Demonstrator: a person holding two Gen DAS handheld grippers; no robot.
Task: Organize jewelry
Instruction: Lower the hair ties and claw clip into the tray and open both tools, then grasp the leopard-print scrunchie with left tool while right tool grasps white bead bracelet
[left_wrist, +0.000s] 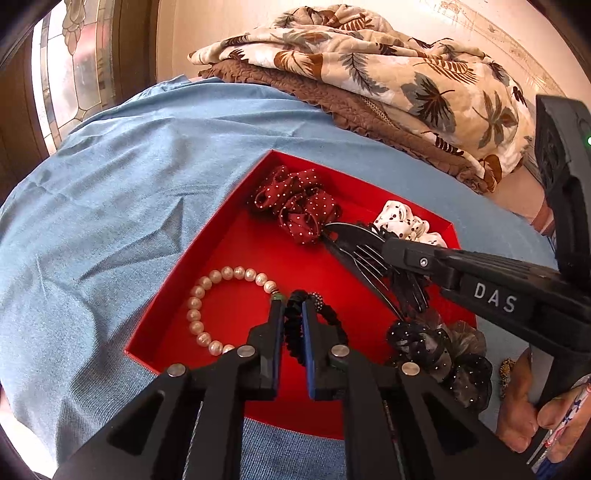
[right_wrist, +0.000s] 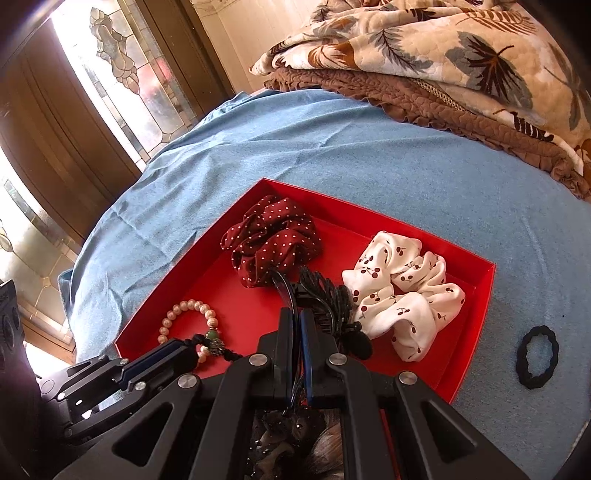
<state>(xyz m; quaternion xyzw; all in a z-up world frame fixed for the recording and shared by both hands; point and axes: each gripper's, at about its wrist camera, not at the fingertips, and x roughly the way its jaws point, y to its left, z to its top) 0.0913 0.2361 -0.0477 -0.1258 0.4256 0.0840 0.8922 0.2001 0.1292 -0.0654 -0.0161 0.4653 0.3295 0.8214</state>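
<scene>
Inside red box (right_wrist: 476, 295): pearl bracelet (left_wrist: 207, 310), scrunchies; left jaws clamp black hairband (left_wrist: 295, 325), right clamp hair claw (right_wrist: 325, 299).

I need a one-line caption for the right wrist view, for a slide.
Right gripper shut on a black hair claw over the red box, between maroon scrunchie and cherry-print scrunchie.

Home bedroom, quilt (left_wrist: 388, 74), stained-glass door (right_wrist: 122, 74)

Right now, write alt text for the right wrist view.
The right hand-held gripper is shut on a black hair clip over a red tray holding a maroon polka-dot scrunchie, cherry-print scrunchie and pearl bracelet. A black hair tie lies outside on the blue cloth.
</scene>
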